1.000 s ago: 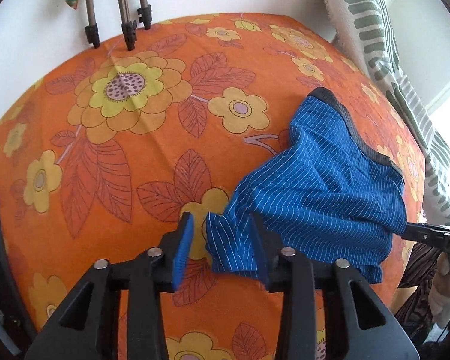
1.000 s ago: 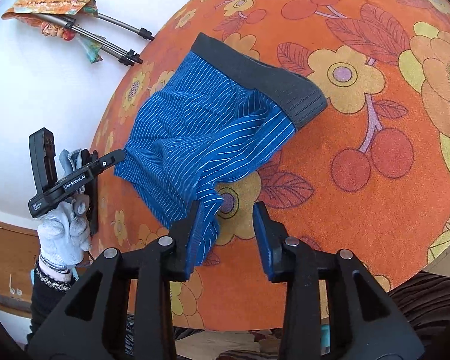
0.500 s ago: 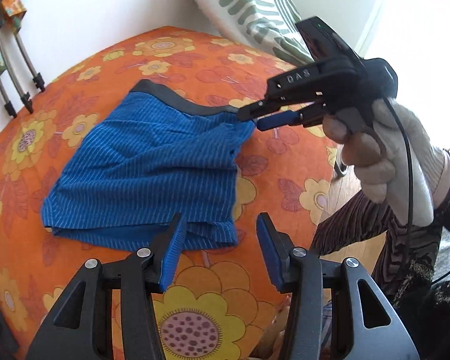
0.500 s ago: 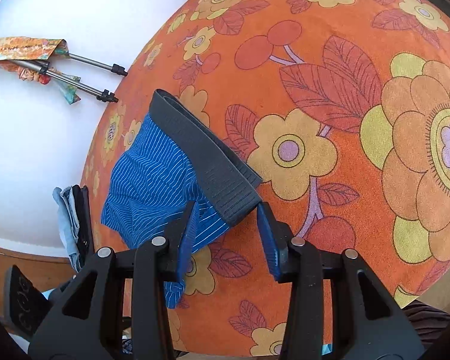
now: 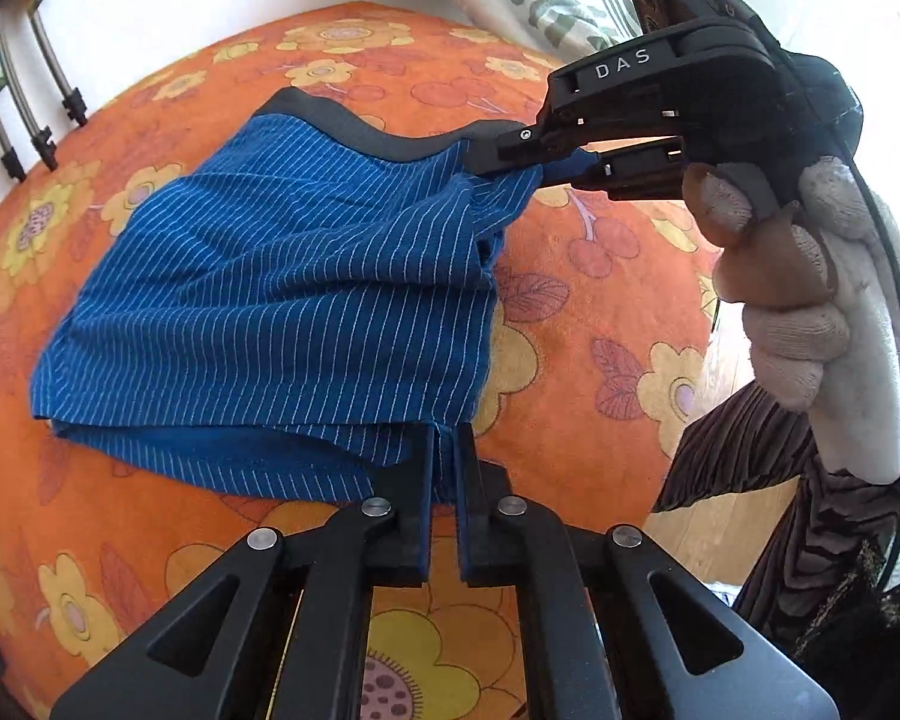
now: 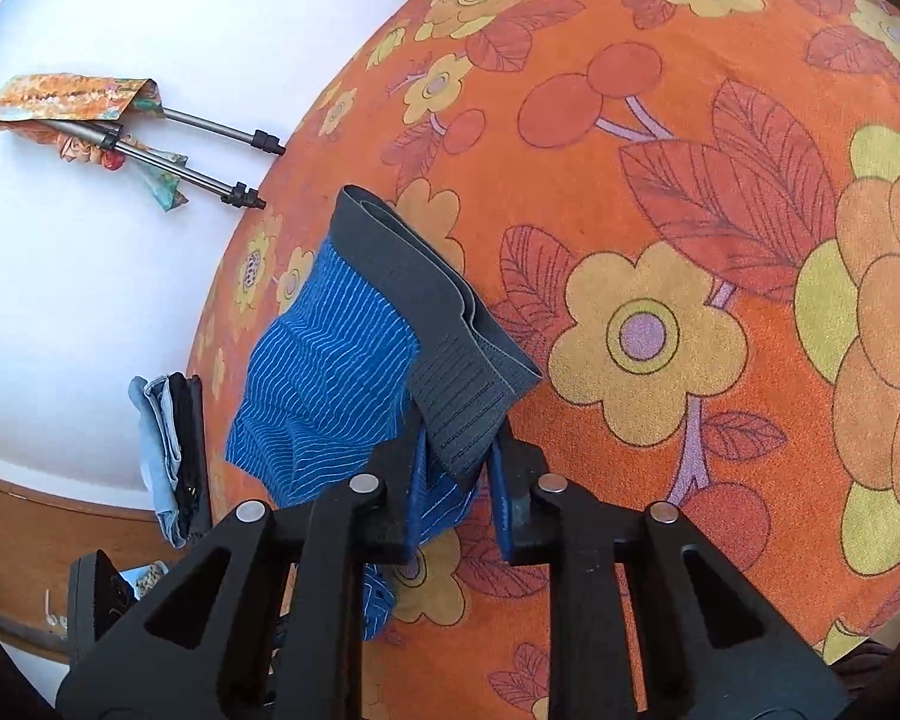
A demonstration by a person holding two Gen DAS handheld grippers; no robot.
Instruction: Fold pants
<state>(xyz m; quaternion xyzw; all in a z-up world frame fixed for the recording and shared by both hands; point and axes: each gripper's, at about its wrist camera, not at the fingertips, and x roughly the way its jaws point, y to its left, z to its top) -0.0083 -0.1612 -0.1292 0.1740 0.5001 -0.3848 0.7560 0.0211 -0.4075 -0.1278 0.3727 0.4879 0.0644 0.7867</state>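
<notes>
My left gripper (image 5: 444,450) pinches the shorts (image 5: 270,300) at the hem and my right gripper (image 6: 456,462) clamps the waistband (image 6: 444,330), so the cloth stretches lengthwise between them.

blue white-pinstriped pants (image 5: 270,276), dark grey waistband (image 6: 444,348), orange flowered cloth (image 6: 660,192)

Left gripper (image 5: 444,450): jaws just closed, pinching cloth, angled steeply down; right gripper (image 6: 456,462): jaws just closed, clamped on fabric, in gloved hand (image 5: 810,300).

Readable only: white letters "DAS" on the upper arm of the black right gripper (image 5: 534,165), just behind its fingertips.
</notes>
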